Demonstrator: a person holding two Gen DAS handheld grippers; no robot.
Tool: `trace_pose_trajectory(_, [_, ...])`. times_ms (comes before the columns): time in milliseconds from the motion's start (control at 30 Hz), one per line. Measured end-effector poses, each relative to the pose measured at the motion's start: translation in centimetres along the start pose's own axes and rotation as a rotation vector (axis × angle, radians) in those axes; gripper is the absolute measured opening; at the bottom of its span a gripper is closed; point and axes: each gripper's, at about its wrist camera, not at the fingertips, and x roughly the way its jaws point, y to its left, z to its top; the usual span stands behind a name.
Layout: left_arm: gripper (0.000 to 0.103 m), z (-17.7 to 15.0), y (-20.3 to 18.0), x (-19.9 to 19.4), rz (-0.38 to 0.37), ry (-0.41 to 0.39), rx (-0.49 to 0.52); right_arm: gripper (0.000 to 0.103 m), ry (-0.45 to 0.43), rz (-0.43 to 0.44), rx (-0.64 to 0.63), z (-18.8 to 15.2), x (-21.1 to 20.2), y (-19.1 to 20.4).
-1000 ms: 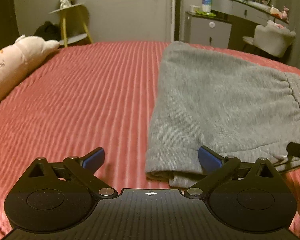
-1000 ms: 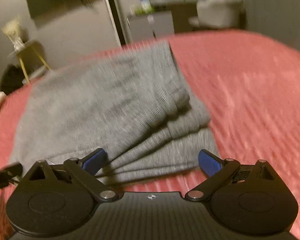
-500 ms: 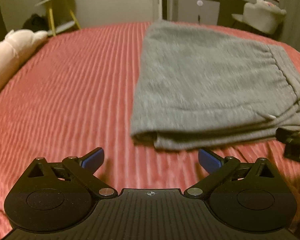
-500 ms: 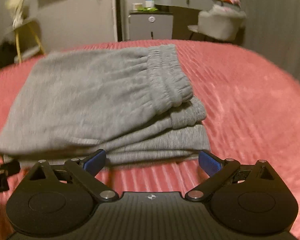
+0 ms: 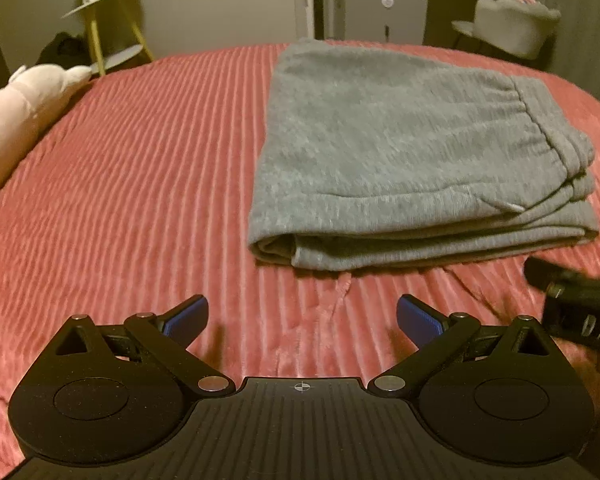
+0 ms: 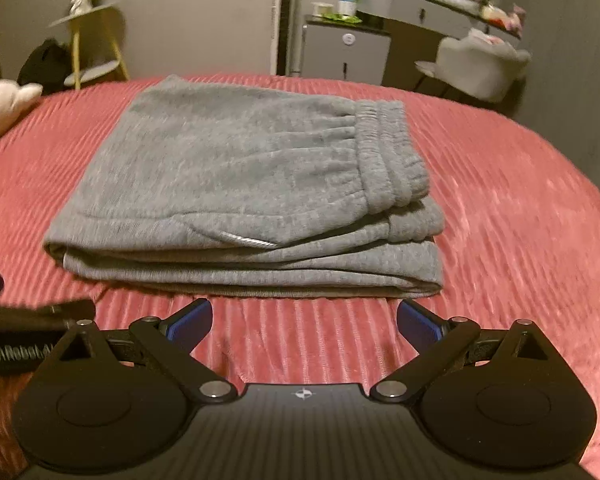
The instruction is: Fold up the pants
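Grey sweatpants (image 5: 400, 152) (image 6: 240, 184) lie folded into a flat stack on the pink ribbed bedspread (image 5: 132, 184) (image 6: 500, 216), the elastic waistband on the right side. My left gripper (image 5: 302, 318) is open over bare bedspread, a short way in front of the stack's near left corner. My right gripper (image 6: 305, 320) is open too, just short of the stack's near edge, with nothing between its fingers. Each gripper shows at the edge of the other's view: the right one (image 5: 580, 304) and the left one (image 6: 24, 332).
A white plush pillow (image 5: 16, 116) lies at the bed's left edge. Behind the bed stand a yellow-legged side table (image 5: 108, 28), a grey cabinet (image 6: 346, 54), a dresser with small items and a pale chair (image 6: 480, 64).
Both grippers have drawn back from the pants toward the near side of the bed. The left one's fingertip, which was at the stack's corner, is now clear of it. The pants lie still.
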Motion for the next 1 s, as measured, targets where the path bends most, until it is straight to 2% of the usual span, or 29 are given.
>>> trace_pose_trajectory(300, [0.103,0.1,-0.5,0.4,-0.007,-0.016,0.019,0.099,-0.015,-0.007,0.110,0.0,0.5,-1.4])
trace_pose_trajectory(567, [0.103,0.2,-0.9,0.8,-0.035,-0.006,0.037,0.099,-0.015,-0.015,0.109,0.1,0.9,-1.6])
trace_pose_trajectory(1000, [0.103,0.3,-0.7,0.8,-0.034,-0.021,0.017,0.099,-0.015,-0.013,0.105,0.1,0.9,-1.6])
